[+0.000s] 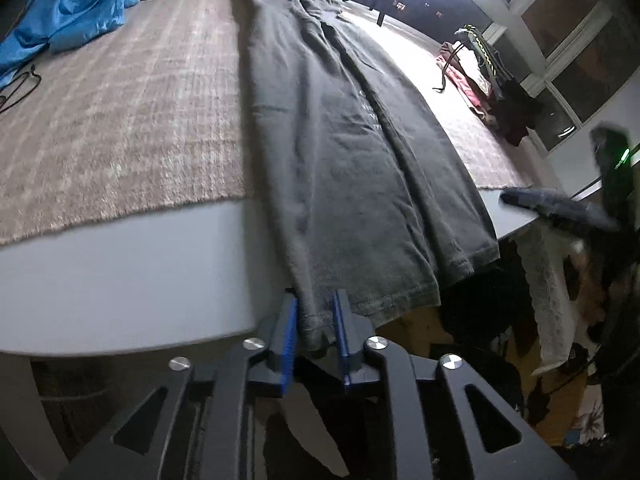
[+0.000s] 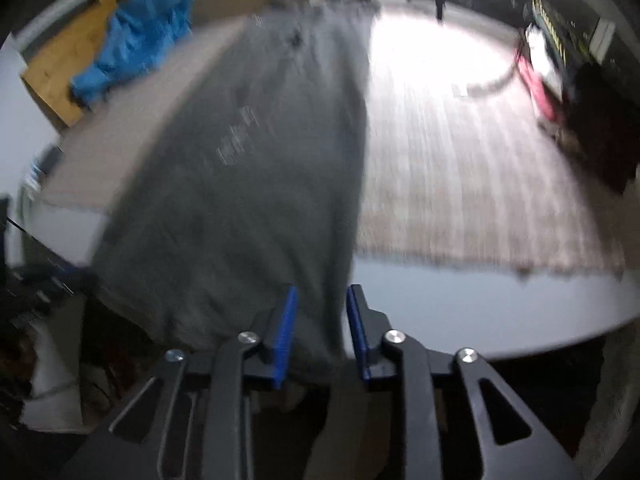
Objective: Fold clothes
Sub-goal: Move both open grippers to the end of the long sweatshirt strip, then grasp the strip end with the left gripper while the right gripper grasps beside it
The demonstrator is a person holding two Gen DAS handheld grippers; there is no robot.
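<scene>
The dark grey shirt [image 1: 340,140] lies lengthwise on the table [image 1: 120,272], already folded into a long narrow strip over a beige woven mat [image 1: 120,112]; its long axis runs straight away from both claws toward twelve o'clock, collar end far, hem end draped over the near table edge. The left claw [image 1: 316,332] has the hem's left corner between its blue pads [image 1: 290,340]; the pads look closed onto the cloth, so I judge it clamped on the shirt. The right claw [image 2: 320,328], in a blurred view, has the hem's right corner between its pads [image 2: 286,340]; a gap shows at the right pad, so whether it truly pinches I cannot tell. Both claws sit at the six o'clock end, about equally near, one per corner.

The coming move likely turns on that axis; carrying the hem along it toward twelve o'clock would halve the strip, and both corners should travel level or the fold will skew.

A blue garment [image 1: 68,8] is heaped at ten o'clock; a pile of other clothes [image 1: 488,80] sits at two o'clock, well apart from the shirt.
</scene>
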